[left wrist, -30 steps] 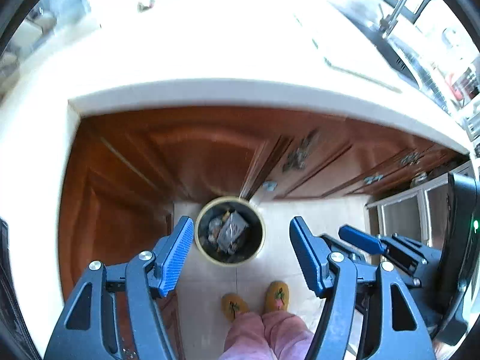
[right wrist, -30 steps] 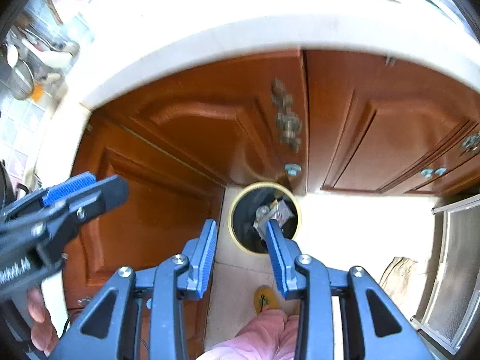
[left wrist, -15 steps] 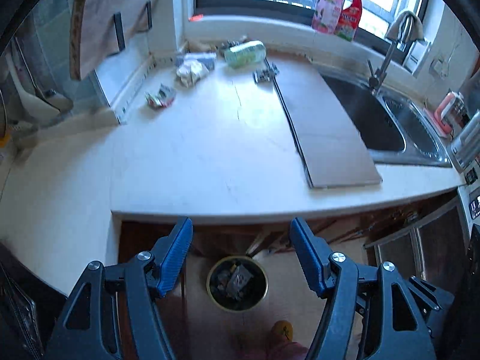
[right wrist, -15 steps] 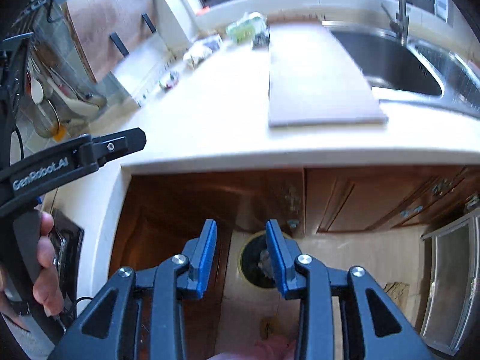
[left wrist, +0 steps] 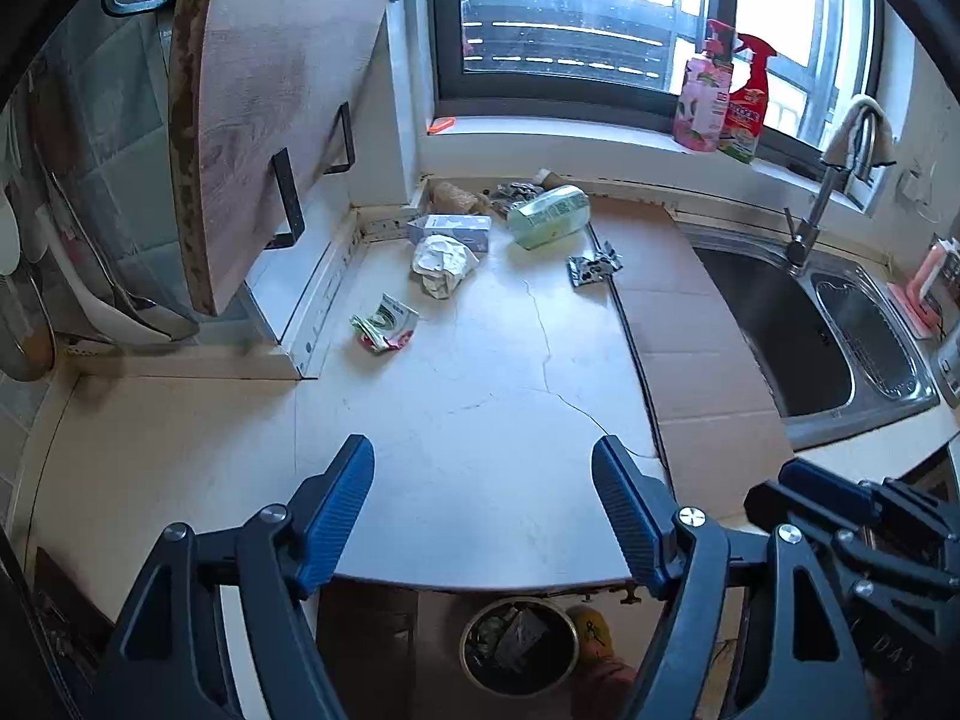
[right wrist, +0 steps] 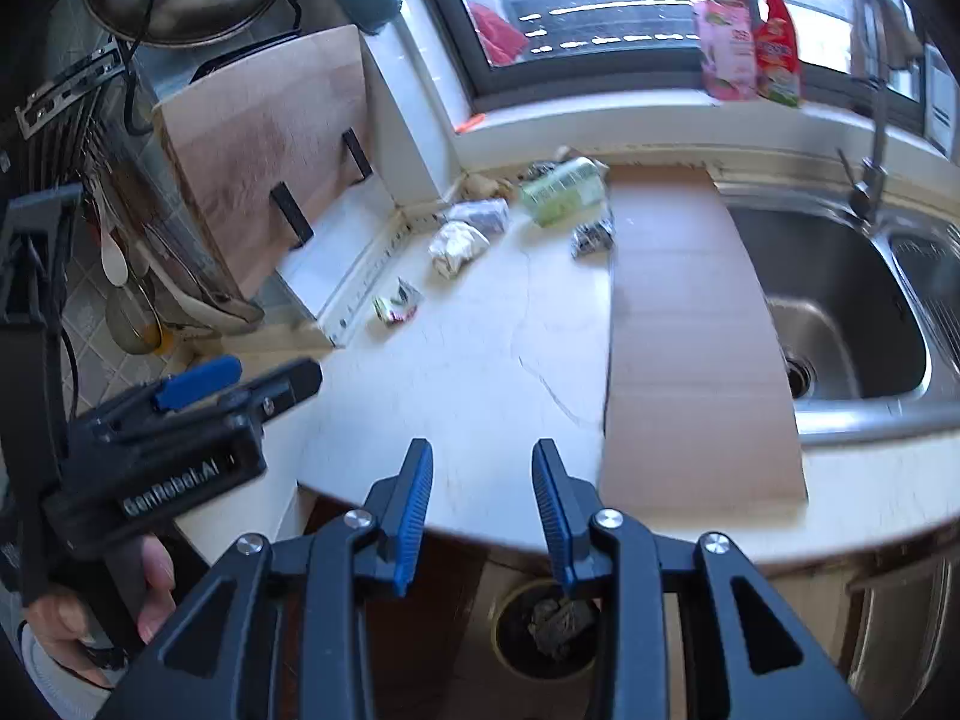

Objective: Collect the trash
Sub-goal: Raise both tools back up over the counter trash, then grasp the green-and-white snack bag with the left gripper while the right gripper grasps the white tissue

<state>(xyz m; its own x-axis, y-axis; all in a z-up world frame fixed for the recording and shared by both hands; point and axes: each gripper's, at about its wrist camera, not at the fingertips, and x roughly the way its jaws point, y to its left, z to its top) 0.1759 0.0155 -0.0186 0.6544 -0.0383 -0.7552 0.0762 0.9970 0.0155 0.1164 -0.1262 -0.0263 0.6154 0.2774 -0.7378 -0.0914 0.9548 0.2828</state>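
Several pieces of trash lie at the back of the white counter point(left wrist: 456, 408): a crumpled white paper point(left wrist: 443, 264) point(right wrist: 457, 246), a green and red wrapper point(left wrist: 385, 331) point(right wrist: 396, 305), a pale green packet point(left wrist: 549, 215) point(right wrist: 561, 183), a dark foil wrapper point(left wrist: 594, 267) point(right wrist: 593, 237) and a small white box point(left wrist: 450, 229). A round bin point(left wrist: 519, 645) point(right wrist: 546, 630) with trash inside stands on the floor below the counter edge. My left gripper point(left wrist: 483, 480) hovers over the counter's near edge, its jaws opening with nothing between them. My right gripper point(right wrist: 483, 483) is open and holds nothing.
A cardboard sheet point(left wrist: 690, 348) lies beside the steel sink point(left wrist: 798, 336) with its tap point(left wrist: 816, 216). A wooden chopping board point(left wrist: 258, 114) stands in a rack at left. Two bottles point(left wrist: 720, 96) sit on the window sill. A hand point(right wrist: 72, 612) grips the left tool.
Both grippers rose from in front of the cabinet doors and the bin to above the counter edge and tilted up. The counter's trash has come into view. The left jaws widened.
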